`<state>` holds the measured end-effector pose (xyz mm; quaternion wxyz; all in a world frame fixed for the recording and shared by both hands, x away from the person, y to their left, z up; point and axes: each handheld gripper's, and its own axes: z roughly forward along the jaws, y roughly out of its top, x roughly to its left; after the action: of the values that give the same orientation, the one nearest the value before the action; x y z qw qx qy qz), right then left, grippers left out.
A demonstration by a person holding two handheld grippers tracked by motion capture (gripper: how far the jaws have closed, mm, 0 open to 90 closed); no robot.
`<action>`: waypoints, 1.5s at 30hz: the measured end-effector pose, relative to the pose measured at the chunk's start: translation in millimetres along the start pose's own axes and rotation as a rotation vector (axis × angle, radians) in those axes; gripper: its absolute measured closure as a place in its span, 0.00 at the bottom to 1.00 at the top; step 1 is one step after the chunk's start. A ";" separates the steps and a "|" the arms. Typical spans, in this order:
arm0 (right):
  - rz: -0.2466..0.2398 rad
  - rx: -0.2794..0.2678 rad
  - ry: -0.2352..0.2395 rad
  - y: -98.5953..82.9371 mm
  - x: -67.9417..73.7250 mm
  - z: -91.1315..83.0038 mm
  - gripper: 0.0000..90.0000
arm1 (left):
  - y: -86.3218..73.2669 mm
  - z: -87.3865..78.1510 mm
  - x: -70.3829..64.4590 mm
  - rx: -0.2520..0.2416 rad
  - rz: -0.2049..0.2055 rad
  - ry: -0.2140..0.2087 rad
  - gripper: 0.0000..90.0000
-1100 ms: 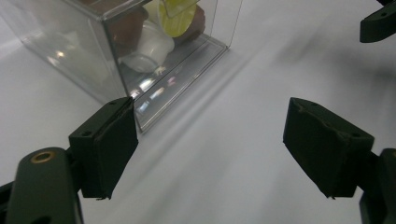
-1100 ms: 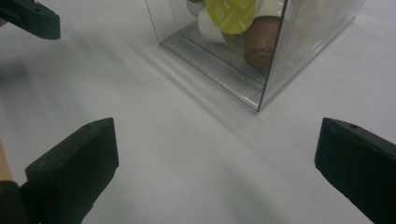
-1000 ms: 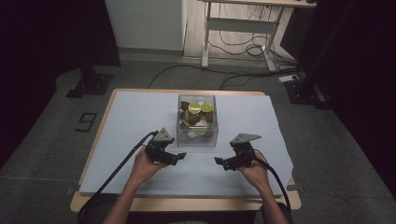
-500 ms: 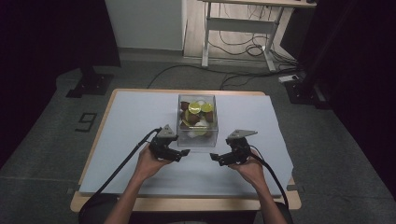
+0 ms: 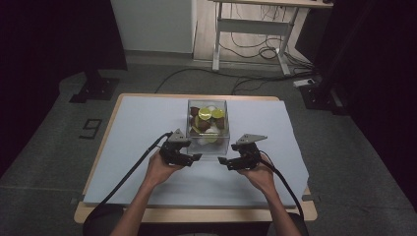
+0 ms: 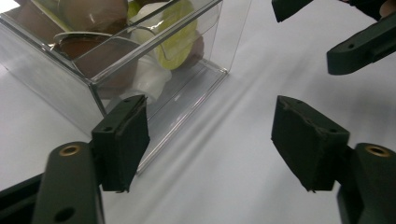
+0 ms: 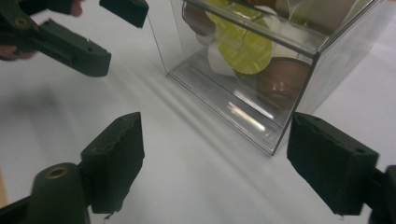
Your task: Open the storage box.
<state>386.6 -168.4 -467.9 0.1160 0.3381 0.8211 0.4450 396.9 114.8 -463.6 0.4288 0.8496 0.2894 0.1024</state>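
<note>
Nearest the person, the left hand-held gripper [image 5: 193, 158] and the right hand-held gripper [image 5: 223, 161] are held low over the desk [image 5: 137, 123], tips turned toward each other with a small gap between them. Both are seen with jaws spread wide and nothing between the pads. Just beyond them, a clear plastic box [image 5: 208, 124] is set on the pale desk cover, near its middle. The box is filled with coffee capsules [image 7: 243, 46] in yellow-green, brown and white. Farther off, cables [image 5: 255, 51] are seen on the floor under another desk.
</note>
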 end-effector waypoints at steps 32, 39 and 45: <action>-0.092 -0.005 -0.110 26.8 5.7 29.0 0.72 | 12.6 14.5 2.5 -0.032 -0.002 0.034 0.62; -0.078 -0.007 -0.126 27.0 2.3 32.9 0.80 | 14.4 16.4 2.6 -0.038 -0.008 0.035 0.68; -0.061 -0.008 -0.108 30.2 0.7 36.6 0.85 | 15.4 18.2 3.4 -0.041 -0.008 0.044 0.73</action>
<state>417.7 -132.8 -464.5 0.1749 0.3362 0.8217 0.4256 413.5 97.4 -462.9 0.4401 0.8371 0.3000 0.1250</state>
